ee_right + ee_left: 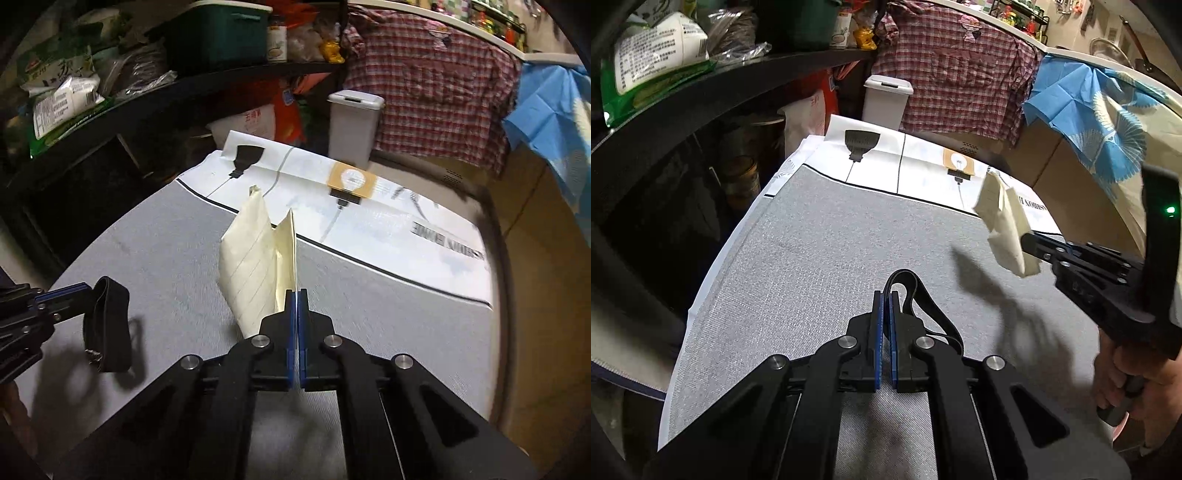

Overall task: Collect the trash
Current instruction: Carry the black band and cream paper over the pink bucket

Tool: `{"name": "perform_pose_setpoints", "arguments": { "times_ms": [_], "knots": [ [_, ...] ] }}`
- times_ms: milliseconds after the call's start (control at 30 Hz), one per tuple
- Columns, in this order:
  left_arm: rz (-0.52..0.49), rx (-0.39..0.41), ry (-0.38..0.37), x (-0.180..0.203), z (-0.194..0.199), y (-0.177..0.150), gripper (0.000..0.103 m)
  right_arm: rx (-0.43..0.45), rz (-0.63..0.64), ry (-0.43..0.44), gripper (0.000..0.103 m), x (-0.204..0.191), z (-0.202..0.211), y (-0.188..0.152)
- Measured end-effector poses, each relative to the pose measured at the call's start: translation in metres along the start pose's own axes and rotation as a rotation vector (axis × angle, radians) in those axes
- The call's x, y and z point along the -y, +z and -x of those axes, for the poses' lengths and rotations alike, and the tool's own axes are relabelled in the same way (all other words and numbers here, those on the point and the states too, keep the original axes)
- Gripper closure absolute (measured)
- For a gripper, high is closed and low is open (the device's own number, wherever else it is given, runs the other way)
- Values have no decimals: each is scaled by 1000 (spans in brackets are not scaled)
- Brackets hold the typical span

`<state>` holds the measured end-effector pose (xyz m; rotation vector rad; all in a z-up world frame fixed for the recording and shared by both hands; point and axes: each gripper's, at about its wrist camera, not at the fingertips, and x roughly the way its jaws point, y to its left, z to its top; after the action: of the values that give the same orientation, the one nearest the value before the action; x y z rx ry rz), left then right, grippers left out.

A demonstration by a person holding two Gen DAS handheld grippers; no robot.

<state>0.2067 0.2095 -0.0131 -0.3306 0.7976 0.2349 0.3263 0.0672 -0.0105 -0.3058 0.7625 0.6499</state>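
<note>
My left gripper [887, 295] is shut on a black band [925, 301], a looped strap held above the grey table cloth [812, 266]. The band also shows in the right wrist view [107, 328], hanging from the left gripper [86, 288]. My right gripper [296, 293] is shut on a folded piece of cream lined paper [255, 266], lifted above the table. The paper also shows in the left wrist view [1004, 225], held by the right gripper [1028, 242]. A white lidded trash bin [886, 101] stands beyond the table's far edge; it also shows in the right wrist view [354, 125].
A white printed sheet with lamp pictures [905, 162] covers the far part of the table. A dark shelf with bags and a green box [218, 33] stands at the left. A plaid shirt [956, 70] and a blue cloth [1082, 110] hang at the back and right.
</note>
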Motion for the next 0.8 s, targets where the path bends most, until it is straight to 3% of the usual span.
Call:
{"name": "perform_pose_setpoints", "arguments": {
  "times_ms": [267, 467, 800],
  "knots": [
    [-44, 47, -32, 17, 28, -5, 100, 3, -74, -64, 102, 12, 74, -24],
    [-63, 73, -63, 29, 53, -13, 100, 62, -88, -82, 102, 10, 145, -51],
    [-94, 94, -133, 44, 86, -32, 100, 98, -137, -101, 101, 15, 211, -108]
  ]
}}
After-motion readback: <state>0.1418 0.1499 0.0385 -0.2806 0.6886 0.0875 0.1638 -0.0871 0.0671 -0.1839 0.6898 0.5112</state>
